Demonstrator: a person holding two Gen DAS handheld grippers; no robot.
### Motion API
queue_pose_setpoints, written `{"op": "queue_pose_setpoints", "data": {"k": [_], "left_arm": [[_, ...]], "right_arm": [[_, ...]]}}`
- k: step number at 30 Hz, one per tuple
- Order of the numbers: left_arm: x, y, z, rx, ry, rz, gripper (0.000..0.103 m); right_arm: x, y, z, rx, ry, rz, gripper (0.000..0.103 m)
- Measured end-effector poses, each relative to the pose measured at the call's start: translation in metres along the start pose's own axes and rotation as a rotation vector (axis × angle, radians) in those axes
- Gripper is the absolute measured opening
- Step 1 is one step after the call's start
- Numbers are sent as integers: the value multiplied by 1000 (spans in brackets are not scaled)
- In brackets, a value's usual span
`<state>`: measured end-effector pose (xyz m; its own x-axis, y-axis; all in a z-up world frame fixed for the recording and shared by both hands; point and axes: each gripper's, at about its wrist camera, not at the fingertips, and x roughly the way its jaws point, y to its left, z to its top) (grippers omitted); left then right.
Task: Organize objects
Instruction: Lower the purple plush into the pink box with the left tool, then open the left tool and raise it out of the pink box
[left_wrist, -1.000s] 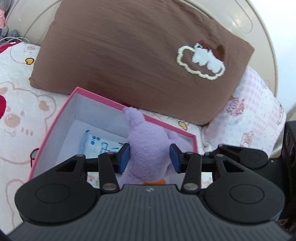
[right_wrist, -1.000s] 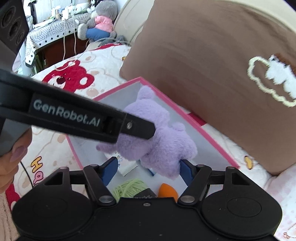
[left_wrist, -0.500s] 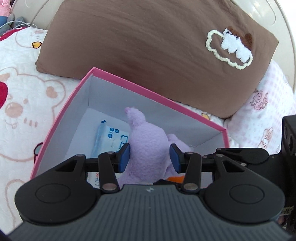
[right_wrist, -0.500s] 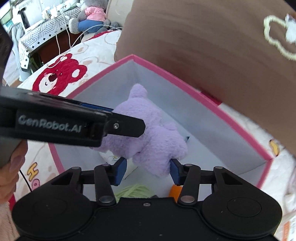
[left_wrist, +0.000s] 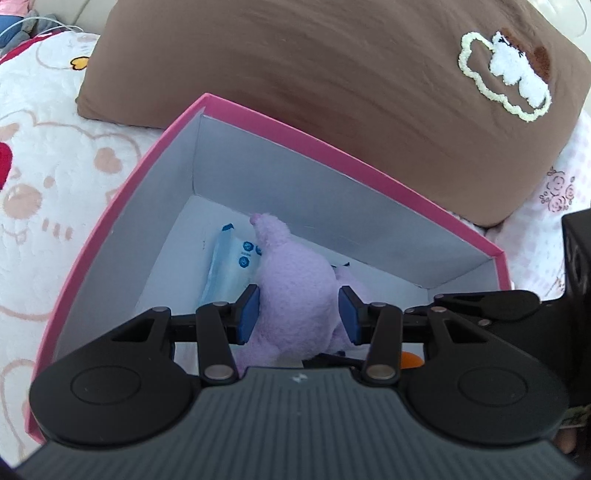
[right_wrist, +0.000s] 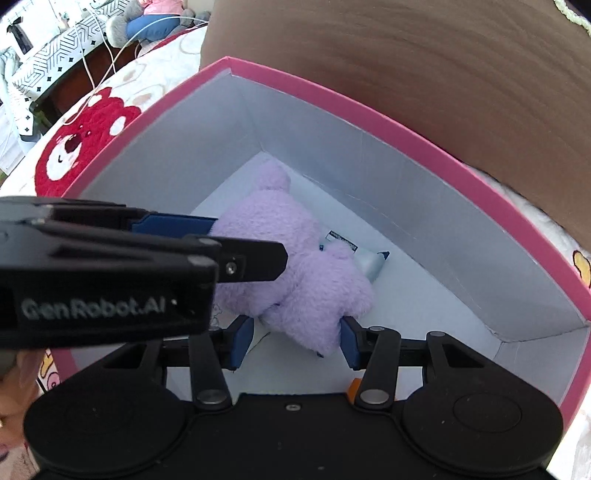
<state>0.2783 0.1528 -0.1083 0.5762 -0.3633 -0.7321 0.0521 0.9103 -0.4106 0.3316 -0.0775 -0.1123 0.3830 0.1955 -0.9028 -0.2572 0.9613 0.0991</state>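
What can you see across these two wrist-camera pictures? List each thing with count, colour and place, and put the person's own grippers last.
Soft plush toy: one, lilac, inside the box, gripped from two sides.
Open cardboard box: one, pink outside, grey-white inside, on the bed.
Plastic packet: one, pale blue, on the box floor under the toy.
Large pillow: one, brown with a white cloud patch, behind the box.
Quilted bedspread: one, white with bear prints, under the box.
Left gripper: black, blue pads, closed on the toy.
Right gripper: black, blue pads, around the toy's lower part.
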Motion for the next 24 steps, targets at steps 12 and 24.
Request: {"op": "queue_pose_setpoints", "data": {"k": [12,24], "left_arm": [[-6,1,1,9,88,65,46],[-44,-27,0,50,70,52,49]], "right_arm": [[-27,-6,-19,27,-61,-10,55],[-83,-7,-45,101,-187,58,55]]}}
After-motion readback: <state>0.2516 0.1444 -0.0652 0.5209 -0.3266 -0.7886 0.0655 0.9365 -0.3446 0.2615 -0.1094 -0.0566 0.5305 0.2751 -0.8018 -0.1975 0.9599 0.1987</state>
